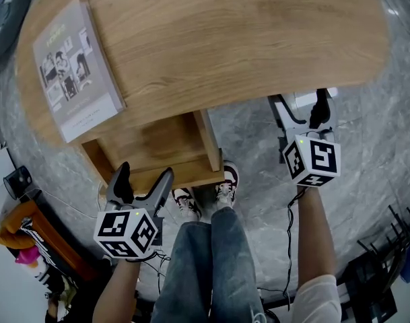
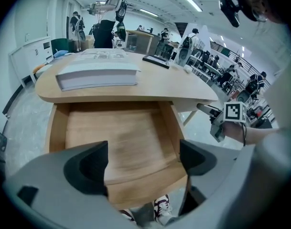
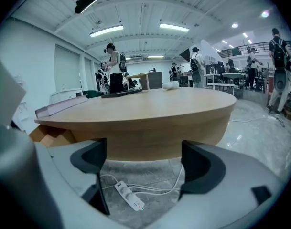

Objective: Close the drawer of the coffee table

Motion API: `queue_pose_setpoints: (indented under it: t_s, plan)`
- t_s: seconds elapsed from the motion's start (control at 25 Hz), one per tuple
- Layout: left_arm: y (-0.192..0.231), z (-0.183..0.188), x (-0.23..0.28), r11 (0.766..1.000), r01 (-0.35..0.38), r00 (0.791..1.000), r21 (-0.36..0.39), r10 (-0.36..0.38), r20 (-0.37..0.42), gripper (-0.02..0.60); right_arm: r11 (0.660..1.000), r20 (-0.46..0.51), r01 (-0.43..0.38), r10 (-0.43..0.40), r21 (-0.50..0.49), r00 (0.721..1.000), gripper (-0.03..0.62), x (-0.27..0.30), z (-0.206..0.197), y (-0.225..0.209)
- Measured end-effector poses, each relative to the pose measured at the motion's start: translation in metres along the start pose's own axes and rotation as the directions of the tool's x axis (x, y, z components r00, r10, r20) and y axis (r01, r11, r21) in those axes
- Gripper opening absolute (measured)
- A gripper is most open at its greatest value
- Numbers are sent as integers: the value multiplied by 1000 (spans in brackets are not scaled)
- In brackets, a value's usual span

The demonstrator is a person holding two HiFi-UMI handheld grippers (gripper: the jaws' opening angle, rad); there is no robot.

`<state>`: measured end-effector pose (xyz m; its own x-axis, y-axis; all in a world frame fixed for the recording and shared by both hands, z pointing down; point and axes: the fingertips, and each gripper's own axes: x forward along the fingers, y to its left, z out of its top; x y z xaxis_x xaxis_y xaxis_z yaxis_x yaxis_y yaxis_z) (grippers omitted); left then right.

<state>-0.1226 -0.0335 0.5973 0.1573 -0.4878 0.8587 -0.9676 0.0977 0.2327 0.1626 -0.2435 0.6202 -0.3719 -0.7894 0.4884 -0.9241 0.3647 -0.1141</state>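
Note:
The oval wooden coffee table has its drawer pulled out toward me, and the drawer holds nothing. My left gripper is open just in front of the drawer's front panel, jaws pointing down at it and not touching. In the left gripper view the drawer shows between the left gripper's spread jaws. My right gripper hangs open to the right of the drawer, over the floor beside the table's edge. In the right gripper view the right gripper faces the table's side with nothing between its jaws.
A grey book lies on the tabletop's left end. A white power strip with cables lies on the stone floor under the table. My shoes stand just before the drawer. Orange clutter sits at the lower left. People stand in the background.

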Motion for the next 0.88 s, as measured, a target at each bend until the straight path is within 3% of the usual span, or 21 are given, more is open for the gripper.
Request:
queue_pose_setpoints:
  t_s: [0.48,0.64,0.88]
  plan:
    - [7,-19,-40,999,29,997,-17,-28,77,460,981,69,64,-78,184,995,205,-96,7,39]
    - [15,-31,-57,999,27,993,-22,-24,117,455,980,66,90,-104,178,992,101,-123,7,60]
    - [18,-47,-79,998,34,980,-49,-24,196,451,986,28,112,-116,121,993,12,-150,-3,88]
